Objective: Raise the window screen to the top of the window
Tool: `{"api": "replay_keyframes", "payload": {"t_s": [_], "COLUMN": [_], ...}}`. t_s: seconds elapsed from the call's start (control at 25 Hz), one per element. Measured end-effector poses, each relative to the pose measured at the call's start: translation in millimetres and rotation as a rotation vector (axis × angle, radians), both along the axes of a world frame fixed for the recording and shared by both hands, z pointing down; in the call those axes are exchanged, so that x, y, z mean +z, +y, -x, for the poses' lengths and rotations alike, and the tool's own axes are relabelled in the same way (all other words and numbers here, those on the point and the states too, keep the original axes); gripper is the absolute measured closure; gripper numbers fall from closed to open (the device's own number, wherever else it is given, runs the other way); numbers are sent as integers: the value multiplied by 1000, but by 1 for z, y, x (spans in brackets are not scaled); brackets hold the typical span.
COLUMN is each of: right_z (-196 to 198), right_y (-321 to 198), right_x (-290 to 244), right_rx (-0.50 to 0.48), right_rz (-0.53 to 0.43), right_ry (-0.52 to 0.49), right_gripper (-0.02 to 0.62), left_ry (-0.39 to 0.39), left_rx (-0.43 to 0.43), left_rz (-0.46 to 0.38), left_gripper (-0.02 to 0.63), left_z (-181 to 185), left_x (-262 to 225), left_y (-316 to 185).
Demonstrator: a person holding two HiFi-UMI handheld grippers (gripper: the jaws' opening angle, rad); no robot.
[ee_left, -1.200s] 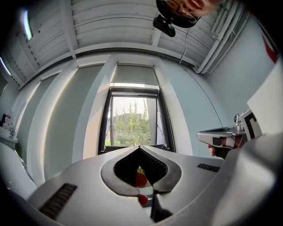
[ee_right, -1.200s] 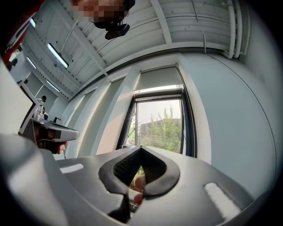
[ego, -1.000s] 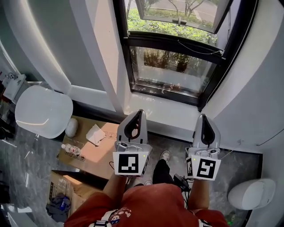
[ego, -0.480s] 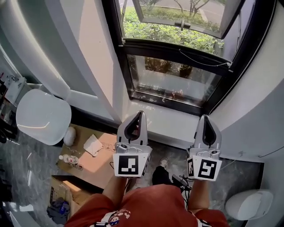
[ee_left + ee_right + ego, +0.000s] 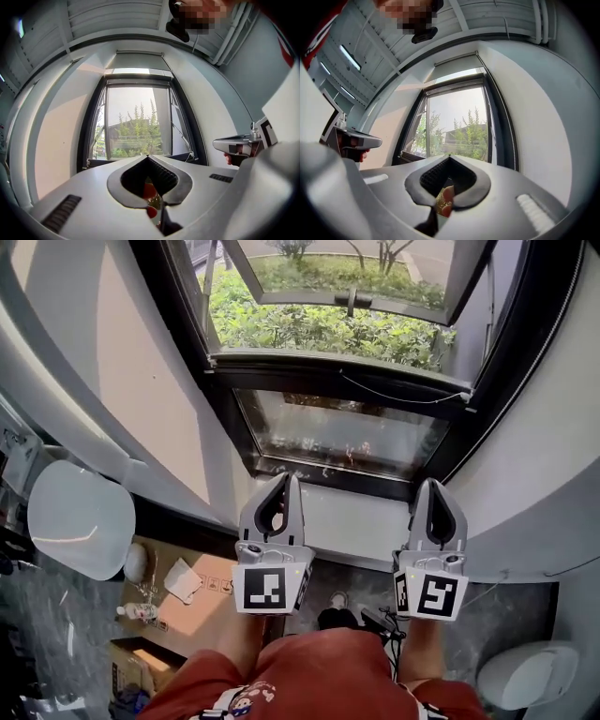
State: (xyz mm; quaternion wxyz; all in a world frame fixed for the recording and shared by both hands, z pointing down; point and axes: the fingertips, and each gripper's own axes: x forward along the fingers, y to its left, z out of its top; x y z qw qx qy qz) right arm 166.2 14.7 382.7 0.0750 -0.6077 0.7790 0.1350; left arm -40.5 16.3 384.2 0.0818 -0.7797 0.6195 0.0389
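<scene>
Closest to me stands a person in a red shirt (image 5: 309, 676) on the dark floor (image 5: 497, 606), holding out a gripper in each hand, side by side and level with one another. The left gripper (image 5: 286, 478) has its jaws pressed together with nothing between them; its own view shows only the dark hollow behind the meeting tips. The right gripper (image 5: 433, 483) is the same, jaws together and empty. Both point toward the window, tipped slightly upward, and neither touches anything.

On the floor to the person's left lie cardboard boxes (image 5: 192, 585) with a bottle (image 5: 137, 612) and a crumpled white cloth (image 5: 181, 579) on them. A rounded white object (image 5: 80, 517) stands beside them.

Just past the gripper tips runs the white sill (image 5: 347, 519). Behind it is the window (image 5: 506, 371) in its black frame. It has a lower pane (image 5: 342, 432) and a crossbar (image 5: 309, 381) with a thin cord (image 5: 403, 394) along it. Above the crossbar a sash (image 5: 347, 298) is swung open outward. Outside are shrubs (image 5: 309, 329), with trees and a building farther off.

The screen (image 5: 138, 61) is high up. In the gripper views it shows as a short grey panel hanging from a rod above the window. It covers only the very top of the opening, well apart from both grippers
</scene>
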Motion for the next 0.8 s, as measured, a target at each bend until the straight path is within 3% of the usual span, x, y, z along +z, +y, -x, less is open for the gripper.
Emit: {"api": "replay_keyframes", "payload": {"t_s": [0.28,0.52,0.8], "right_z": [-20,-20,-8], "right_y": [-43,-73,-107], "right_x": [3,1,-2], "right_rx": [12,23,87], "right_rz": [9,8,-6], "right_ry": [-9,18,38], "right_gripper": [586,586,586], "left_ry": [-18,-16,-16], "left_rx": [-1,-7,45], "left_rz": [3,-4,-4], "left_gripper": [601,601,601], "left_z": [-15,-4,9], "left_x": [-1,-5,0], "left_y": [-44,-75,-122]}}
